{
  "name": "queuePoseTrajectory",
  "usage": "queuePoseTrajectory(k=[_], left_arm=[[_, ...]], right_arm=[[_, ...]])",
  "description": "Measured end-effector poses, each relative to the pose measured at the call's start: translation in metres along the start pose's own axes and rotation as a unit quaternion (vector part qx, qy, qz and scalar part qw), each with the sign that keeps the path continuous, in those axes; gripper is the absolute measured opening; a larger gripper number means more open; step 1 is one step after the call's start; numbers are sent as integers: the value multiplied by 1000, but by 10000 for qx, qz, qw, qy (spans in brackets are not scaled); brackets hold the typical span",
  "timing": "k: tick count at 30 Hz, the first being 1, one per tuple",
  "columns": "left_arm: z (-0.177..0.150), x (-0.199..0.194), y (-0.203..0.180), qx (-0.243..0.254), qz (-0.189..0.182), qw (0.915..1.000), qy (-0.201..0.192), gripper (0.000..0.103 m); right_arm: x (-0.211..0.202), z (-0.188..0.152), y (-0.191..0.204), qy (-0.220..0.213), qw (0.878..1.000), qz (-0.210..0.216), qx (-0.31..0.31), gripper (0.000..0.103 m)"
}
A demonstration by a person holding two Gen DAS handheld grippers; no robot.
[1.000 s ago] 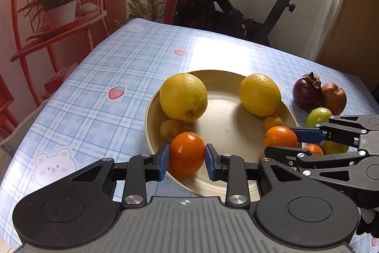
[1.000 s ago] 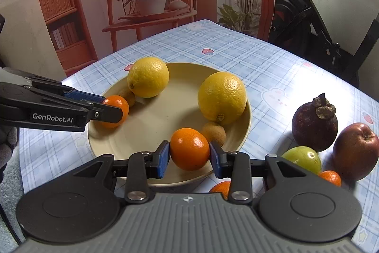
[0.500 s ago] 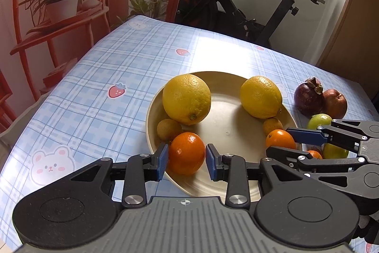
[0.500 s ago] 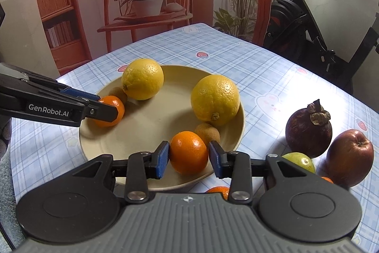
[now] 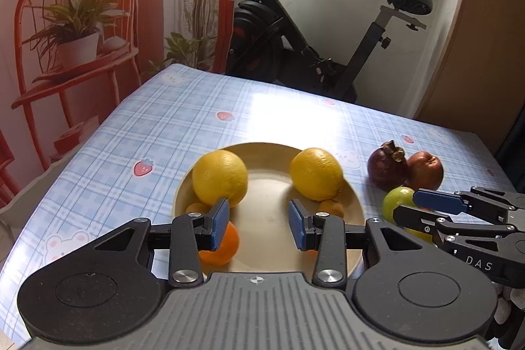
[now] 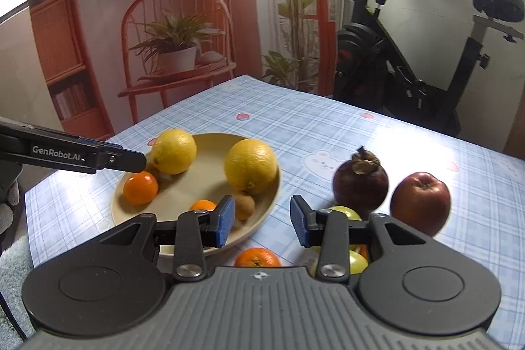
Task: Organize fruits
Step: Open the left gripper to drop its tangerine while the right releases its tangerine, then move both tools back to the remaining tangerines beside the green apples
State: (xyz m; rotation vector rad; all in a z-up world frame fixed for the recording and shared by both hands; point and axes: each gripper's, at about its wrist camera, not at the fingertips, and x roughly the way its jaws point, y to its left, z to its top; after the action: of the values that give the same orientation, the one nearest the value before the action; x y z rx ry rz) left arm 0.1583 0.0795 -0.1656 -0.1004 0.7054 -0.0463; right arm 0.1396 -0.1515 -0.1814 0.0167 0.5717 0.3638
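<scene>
The left gripper (image 5: 258,222) hangs above the near edge of the tan plate (image 5: 269,228) with its blue-padded fingers (image 5: 219,223) spread wide and nothing between them. An orange (image 5: 219,246) sits on the plate's near-left rim, just under and beside the left pad, clear of the gap. Behind it lie a small brown fruit (image 5: 196,207) and a big yellow citrus (image 5: 219,176); a second yellow citrus (image 5: 315,173) rests toward the plate's right side with another small brownish fruit (image 5: 331,207) at its foot. Seen from the right wrist, a second orange (image 6: 202,205) lies on the plate's near side, partly hidden behind the right gripper's left pad. The right gripper (image 6: 262,220) is likewise spread apart and empty, held over the table (image 6: 328,127) just past the plate's right rim. A third orange (image 6: 257,257) lies on the checked cloth below the gap, close to the gripper body. Further right on the table are two green fruits (image 6: 344,214), one behind the right finger and one nearer, then a dark mangosteen (image 6: 360,179) and a red apple (image 6: 420,200) side by side toward the table's right edge.
</scene>
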Motion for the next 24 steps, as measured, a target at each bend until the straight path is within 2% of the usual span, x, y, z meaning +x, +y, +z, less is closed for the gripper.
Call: queuePoseTrajectory(k=[6,9,19,24], left_arm=[[1,1,-44,195,-475,9986,-115,42],[-5,10,-62,294,-658,9974,-47,42],[-28,30,-86,730,-1051,9913,315,41],[-35,40,-102,1233,-1196,9844,391,40]], right_arm=[[-27,-22,-41,-63,9977,-384,554,41],[-34,-34,-55,-20,9962,-488,726,41],[-39,-43,-71,-78,9949,-536,850,41],[-40,-45,-78,-94,9943,-506,939,41]])
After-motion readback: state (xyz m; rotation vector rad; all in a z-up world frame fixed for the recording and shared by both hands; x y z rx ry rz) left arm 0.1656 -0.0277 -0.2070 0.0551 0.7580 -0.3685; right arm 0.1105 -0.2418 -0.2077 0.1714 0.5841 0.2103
